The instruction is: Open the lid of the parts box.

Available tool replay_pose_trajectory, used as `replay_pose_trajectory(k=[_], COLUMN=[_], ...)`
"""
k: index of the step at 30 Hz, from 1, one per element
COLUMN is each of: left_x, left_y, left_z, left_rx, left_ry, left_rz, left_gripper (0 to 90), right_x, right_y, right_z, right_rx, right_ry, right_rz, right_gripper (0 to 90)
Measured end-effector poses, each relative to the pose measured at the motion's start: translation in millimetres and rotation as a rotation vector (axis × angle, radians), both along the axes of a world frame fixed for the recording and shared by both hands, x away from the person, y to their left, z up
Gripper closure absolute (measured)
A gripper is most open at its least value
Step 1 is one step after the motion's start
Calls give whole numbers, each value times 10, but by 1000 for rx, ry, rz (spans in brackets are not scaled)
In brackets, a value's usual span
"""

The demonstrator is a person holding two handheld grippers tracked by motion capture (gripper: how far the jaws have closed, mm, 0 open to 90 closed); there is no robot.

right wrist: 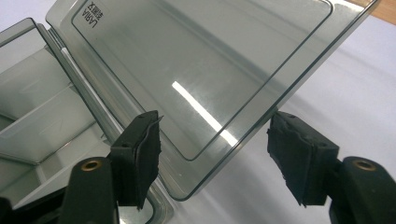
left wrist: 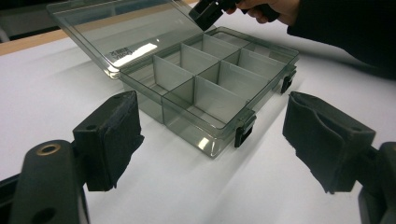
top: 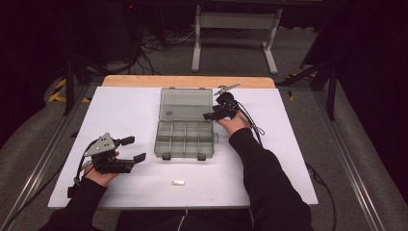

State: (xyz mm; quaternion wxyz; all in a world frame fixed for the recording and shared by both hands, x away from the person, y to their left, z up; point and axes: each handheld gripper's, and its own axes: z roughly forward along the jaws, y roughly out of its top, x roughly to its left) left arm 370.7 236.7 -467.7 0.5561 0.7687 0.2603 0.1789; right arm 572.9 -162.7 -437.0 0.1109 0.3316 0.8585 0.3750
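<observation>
A clear grey compartment box (top: 185, 139) lies open in the middle of the white table, its lid (top: 186, 103) folded back toward the far edge. In the left gripper view its divided tray (left wrist: 219, 88) is bare and two black latches face me. My left gripper (top: 134, 149) rests at the left of the box, jaws wide apart with nothing between them (left wrist: 217, 135). My right gripper (top: 211, 111) is at the lid's right side. Its jaws stand open on either side of the lid's corner (right wrist: 196, 60), with a gap at the right pad (right wrist: 299, 158).
A small white piece (top: 178, 182) lies near the table's front edge, in front of the box. A wooden strip (top: 187, 81) runs along the far edge. Behind the table, a white stand (top: 235, 29) and cables sit on the floor.
</observation>
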Motion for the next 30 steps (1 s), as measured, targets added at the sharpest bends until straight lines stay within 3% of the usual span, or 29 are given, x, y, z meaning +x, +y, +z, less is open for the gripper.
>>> replay_pose_trajectory(k=[8, 17, 30], left_x=[18, 14, -43], left_y=[-6, 6, 58], left_z=[-1, 7, 30], left_rx=[-8, -8, -25], left_ry=[0, -3, -2], left_rz=[-4, -3, 0], left_gripper=[198, 195, 171], right_x=[26, -25, -548], right_y=[-22, -63, -136], right_z=[-21, 58, 367], right_rx=[17, 4, 18], right_ry=[23, 3, -95], right_rz=[-10, -21, 48], right_gripper=[343, 342, 337])
